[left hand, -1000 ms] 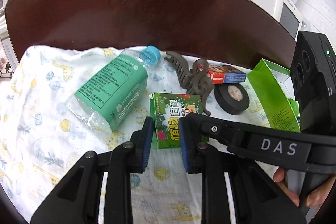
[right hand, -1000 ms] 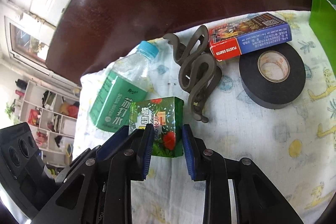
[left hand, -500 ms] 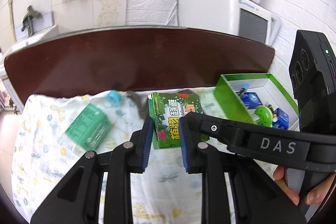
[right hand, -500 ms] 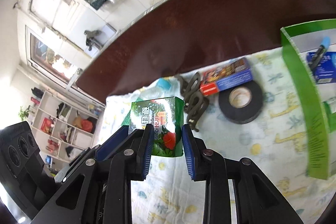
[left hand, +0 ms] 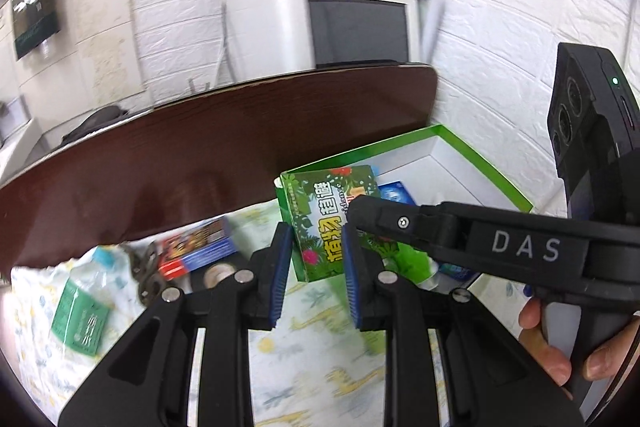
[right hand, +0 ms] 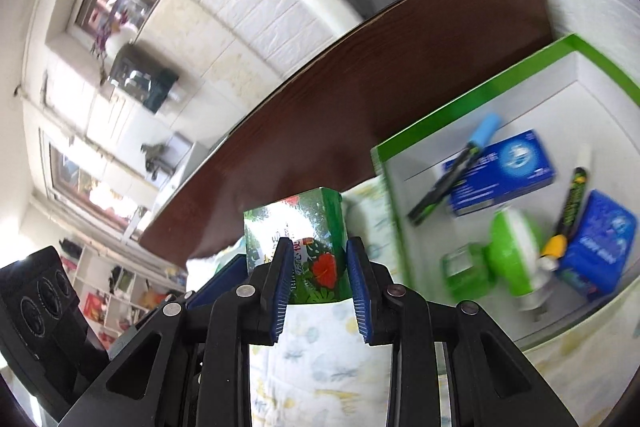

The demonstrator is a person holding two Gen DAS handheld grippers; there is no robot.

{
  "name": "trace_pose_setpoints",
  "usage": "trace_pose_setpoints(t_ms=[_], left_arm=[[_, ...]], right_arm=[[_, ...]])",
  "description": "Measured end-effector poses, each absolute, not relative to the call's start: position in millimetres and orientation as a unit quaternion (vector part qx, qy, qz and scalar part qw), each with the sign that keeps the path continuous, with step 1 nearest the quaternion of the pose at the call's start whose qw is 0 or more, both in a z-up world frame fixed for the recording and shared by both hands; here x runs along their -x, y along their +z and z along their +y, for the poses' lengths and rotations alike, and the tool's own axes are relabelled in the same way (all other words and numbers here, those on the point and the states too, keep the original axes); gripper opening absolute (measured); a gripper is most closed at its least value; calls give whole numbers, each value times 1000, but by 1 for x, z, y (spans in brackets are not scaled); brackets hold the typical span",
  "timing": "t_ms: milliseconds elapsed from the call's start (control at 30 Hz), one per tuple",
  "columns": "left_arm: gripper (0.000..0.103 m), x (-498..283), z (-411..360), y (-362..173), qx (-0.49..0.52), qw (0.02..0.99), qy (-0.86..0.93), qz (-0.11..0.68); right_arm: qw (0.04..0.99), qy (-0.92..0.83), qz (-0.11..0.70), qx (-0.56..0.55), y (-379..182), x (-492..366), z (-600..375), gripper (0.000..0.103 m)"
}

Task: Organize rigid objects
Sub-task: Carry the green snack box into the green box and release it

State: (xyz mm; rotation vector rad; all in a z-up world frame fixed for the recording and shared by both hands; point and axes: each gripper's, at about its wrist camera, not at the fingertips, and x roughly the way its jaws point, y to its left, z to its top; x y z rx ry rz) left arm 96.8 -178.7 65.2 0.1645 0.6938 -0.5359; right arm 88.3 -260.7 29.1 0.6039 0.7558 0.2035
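Note:
Both grippers are shut on one small green box [left hand: 320, 219] with leaf and flower print, held in the air. My left gripper [left hand: 314, 259] clamps its lower part. My right gripper [right hand: 316, 275] clamps the same green box [right hand: 302, 251]; its arm crosses the left wrist view from the right. The box hangs at the near left edge of a green-rimmed white tray [right hand: 472, 83], also in the left wrist view [left hand: 480, 159]. The tray holds blue boxes [right hand: 500, 171], a black pen, a marker and a green round device [right hand: 516, 251].
On the patterned cloth [left hand: 320, 367] at left lie a green-labelled water bottle [left hand: 80, 315], a brown hair claw [left hand: 148, 275], a red-blue card box [left hand: 196, 247] and a black tape roll [left hand: 216, 273]. A dark wooden table [left hand: 200, 163] and a white appliance [left hand: 320, 23] stand behind.
Both grippers lifted the green box off the cloth and carried it right, up to the tray's edge. The bottle, claw and tape stayed behind on the left.

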Motion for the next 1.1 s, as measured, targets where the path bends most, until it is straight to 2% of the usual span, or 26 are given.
trace_pose_setpoints(t_ms=[300, 533, 833, 1100], left_arm=[[24, -112, -252, 65, -110, 884, -299, 343], [24, -133, -297, 43, -127, 867, -308, 370], [24, -144, -315, 20, -143, 856, -307, 391], [24, -143, -313, 9, -150, 850, -304, 402]], right_arm=[[880, 57, 332, -334, 31, -80, -336, 31], [877, 24, 321, -356, 24, -84, -382, 31], [855, -8, 343, -388, -10, -99, -413, 31], [845, -40, 346, -406, -18, -96, -422, 31]])
